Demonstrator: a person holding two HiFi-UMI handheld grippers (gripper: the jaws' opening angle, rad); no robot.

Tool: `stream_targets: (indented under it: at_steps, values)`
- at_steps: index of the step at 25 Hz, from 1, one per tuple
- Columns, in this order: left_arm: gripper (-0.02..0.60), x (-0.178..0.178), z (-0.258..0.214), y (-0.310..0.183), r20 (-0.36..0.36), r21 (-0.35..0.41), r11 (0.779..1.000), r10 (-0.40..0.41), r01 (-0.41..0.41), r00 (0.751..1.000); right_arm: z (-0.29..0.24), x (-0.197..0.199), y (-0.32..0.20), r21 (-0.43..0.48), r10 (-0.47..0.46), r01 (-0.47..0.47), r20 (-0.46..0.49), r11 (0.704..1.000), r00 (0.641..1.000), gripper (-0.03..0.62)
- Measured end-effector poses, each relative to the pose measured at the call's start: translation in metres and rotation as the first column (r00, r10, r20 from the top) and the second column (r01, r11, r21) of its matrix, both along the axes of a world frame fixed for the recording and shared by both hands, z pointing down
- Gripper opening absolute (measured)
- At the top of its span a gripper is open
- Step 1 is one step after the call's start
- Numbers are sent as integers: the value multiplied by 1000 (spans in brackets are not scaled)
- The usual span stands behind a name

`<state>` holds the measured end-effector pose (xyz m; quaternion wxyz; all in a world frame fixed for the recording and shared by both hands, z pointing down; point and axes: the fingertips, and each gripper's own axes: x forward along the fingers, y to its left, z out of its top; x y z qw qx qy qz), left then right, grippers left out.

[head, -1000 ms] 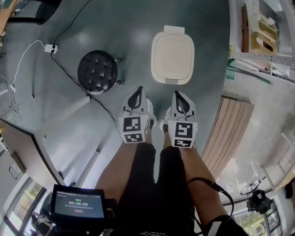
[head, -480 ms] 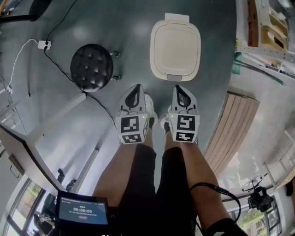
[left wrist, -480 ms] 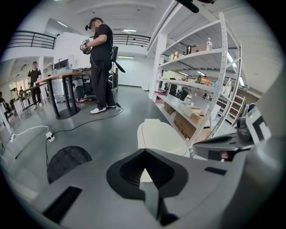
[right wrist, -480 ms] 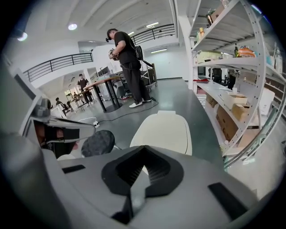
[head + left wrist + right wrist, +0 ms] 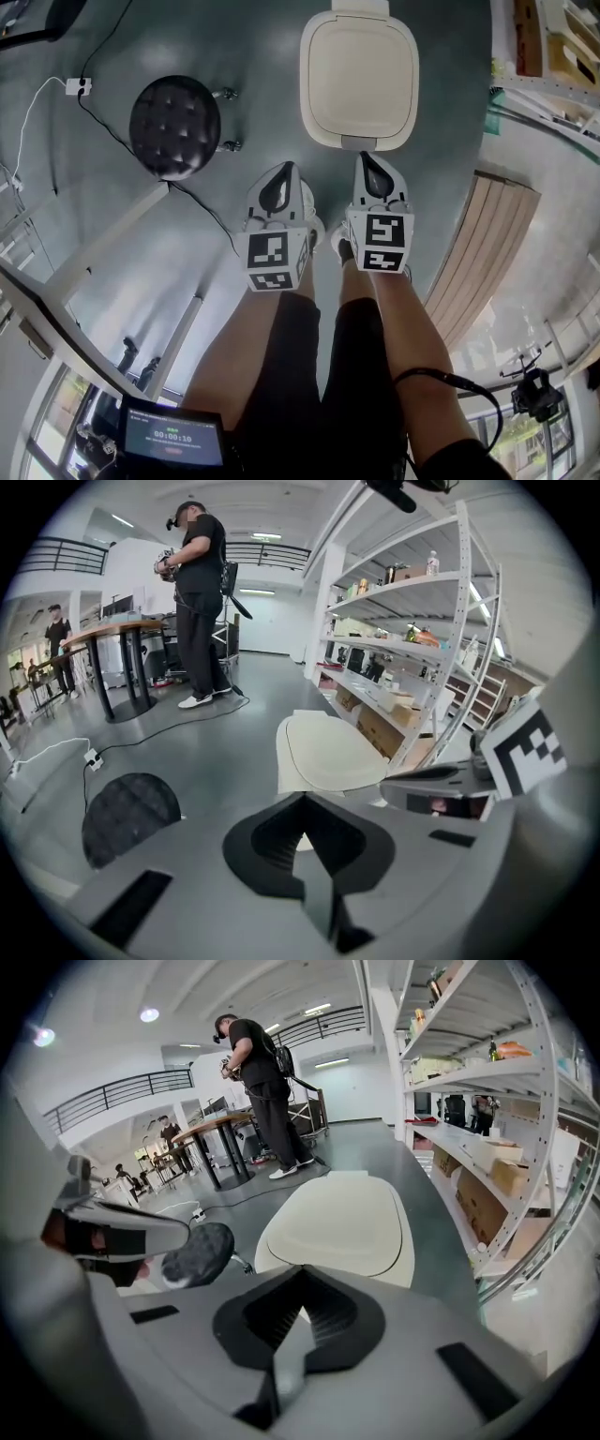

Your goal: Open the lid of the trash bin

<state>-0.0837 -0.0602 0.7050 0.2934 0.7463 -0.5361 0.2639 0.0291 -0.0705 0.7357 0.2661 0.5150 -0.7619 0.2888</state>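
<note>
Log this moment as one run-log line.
stage: pre-contact | trash bin lid: closed | left gripper: shut, empty, short of bin | right gripper: shut, empty, by bin's front edge | stool: left of bin

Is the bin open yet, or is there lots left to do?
Nothing is done yet: the cream plastic trash bin lid lies flat and shut. In hand: the left gripper and the right gripper hang just short of the bin's near edge, jaws together and empty, touching nothing. Left to do: probably reach the lid's front edge and lift it open.
</note>
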Motion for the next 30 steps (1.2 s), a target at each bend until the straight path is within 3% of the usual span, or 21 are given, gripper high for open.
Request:
stream_targets:
  at_steps: [8,13,30]
  values:
    - [-2,7,14,6,-3,-13,999,46,-46,999,21,-3,0,-9,11,-11,0,1000,1000,-5]
    - [-2,11,22,6,-8,-15,998,66,-67,998,30,-12,1,-38,-30,29,-13,999,999,-5]
    - [-2,8,31,-5,-26,-1,998,59,-60,998,38,-7,4,-76,21,-22,-24,997,999,-5]
